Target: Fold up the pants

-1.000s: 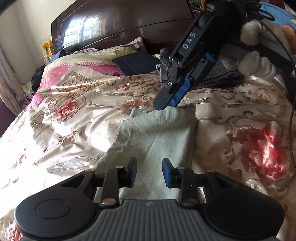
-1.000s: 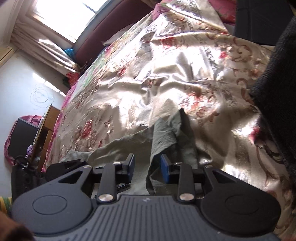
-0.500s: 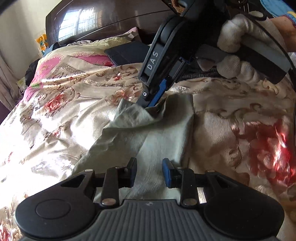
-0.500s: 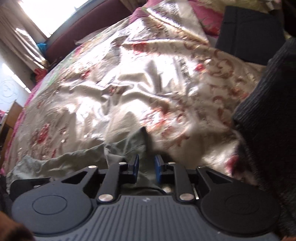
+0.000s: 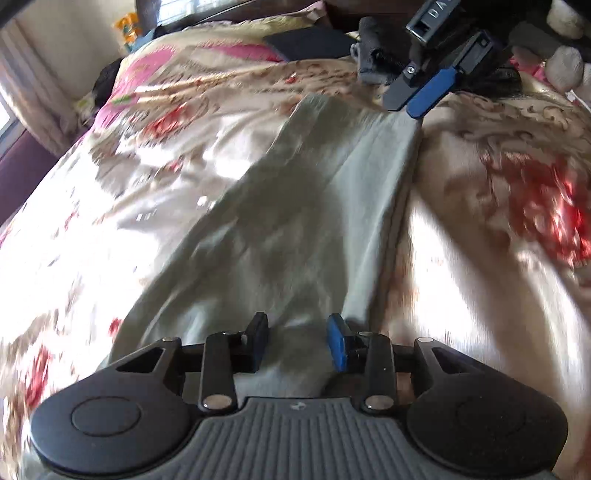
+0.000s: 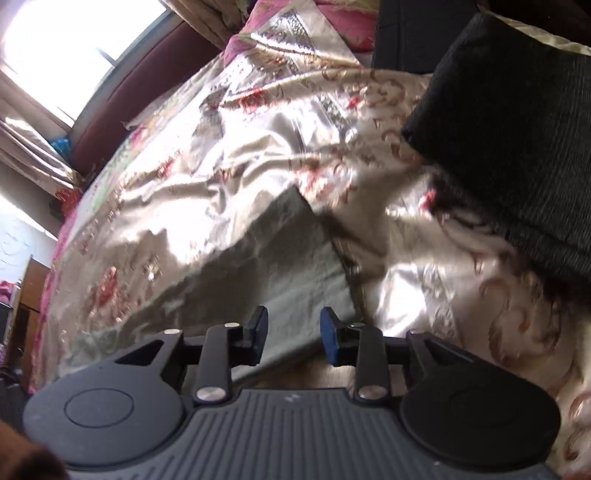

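Note:
The pale green pants [image 5: 310, 206] lie flat and long on the floral bedspread [image 5: 498, 206], their far end smoothed out. They also show in the right wrist view [image 6: 280, 266]. My left gripper [image 5: 297, 341] is open and empty, low over the near part of the pants. My right gripper [image 6: 293, 338] is open and empty, just above the far corner of the pants. It shows in the left wrist view [image 5: 419, 98] at the top right, its fingers [image 5: 432, 92] hovering beside that corner.
A black knitted garment [image 6: 517, 140] lies on the bed right of the pants' far end. A dark flat folded item [image 5: 310, 42] lies near the headboard. A curtained window [image 6: 74, 33] is off the bed's left side.
My right gripper has opened and let go of the pants' far corner, which now lies flat. It has lifted away to the right. My left gripper has moved closer over the pants.

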